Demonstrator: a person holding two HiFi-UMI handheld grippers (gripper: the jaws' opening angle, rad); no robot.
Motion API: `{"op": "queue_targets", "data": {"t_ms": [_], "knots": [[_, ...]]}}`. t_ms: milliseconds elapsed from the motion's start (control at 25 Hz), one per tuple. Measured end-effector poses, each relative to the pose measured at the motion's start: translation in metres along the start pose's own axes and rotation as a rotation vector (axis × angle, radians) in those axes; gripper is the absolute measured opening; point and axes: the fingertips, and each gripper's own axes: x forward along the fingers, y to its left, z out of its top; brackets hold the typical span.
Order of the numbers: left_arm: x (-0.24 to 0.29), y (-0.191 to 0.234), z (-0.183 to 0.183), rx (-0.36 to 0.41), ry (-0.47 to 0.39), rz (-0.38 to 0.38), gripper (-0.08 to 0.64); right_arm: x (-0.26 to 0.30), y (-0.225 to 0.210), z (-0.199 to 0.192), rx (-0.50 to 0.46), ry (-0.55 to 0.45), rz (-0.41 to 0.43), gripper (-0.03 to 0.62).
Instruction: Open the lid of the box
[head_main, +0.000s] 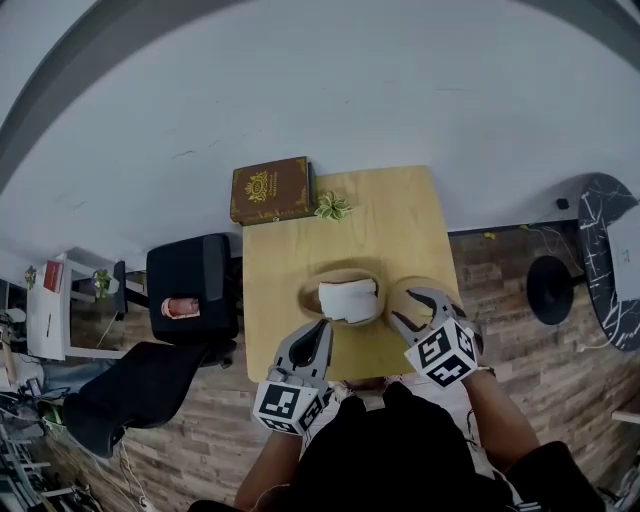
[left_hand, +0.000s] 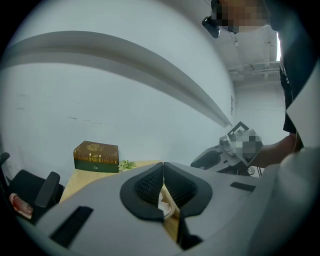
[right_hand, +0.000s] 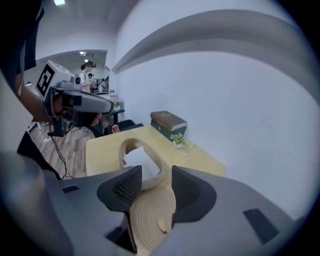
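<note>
From where I stand the job looks all but done. The round, pale tan box sits open near the front edge of the light wooden table. Its flat round lid lies just to the box's right, and I can't tell whether their edges touch. The right gripper hangs over the lid with its jaws apart and neither pad pressing on it. To finish well I'd lift that gripper away cleanly with the jaws wide, so no pad catches the lid's small centre knob or drags the light lid into the box. The left gripper is just in front of the box, jaws together on nothing, and is best kept off the thin wall. The lid is ribbed in concentric rings like coiled fibre, and the box wall is smooth and low. Inside the box lies something white and crumpled, either paper or cloth. The pads are black with a fine grid.
</note>
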Motion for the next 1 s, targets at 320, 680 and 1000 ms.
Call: {"op": "queue_targets", "data": {"t_ms": [320, 680, 1000], "knots": [[-0.005, 0.002, 0.018, 0.03, -0.034, 0.004, 0.021, -0.034, -0.018, 0.055, 0.047, -0.241, -0.189, 0.09], [-0.007, 0.011, 0.042, 0.047, -0.086, 0.022, 0.021, -0.082, -0.029, 0.098, 0.129, -0.519, -0.336, 0.02], [-0.01, 0.015, 0.061, 0.075, -0.129, 0.03, 0.021, -0.111, -0.035, 0.113, 0.218, -0.661, -0.371, 0.018]]}}
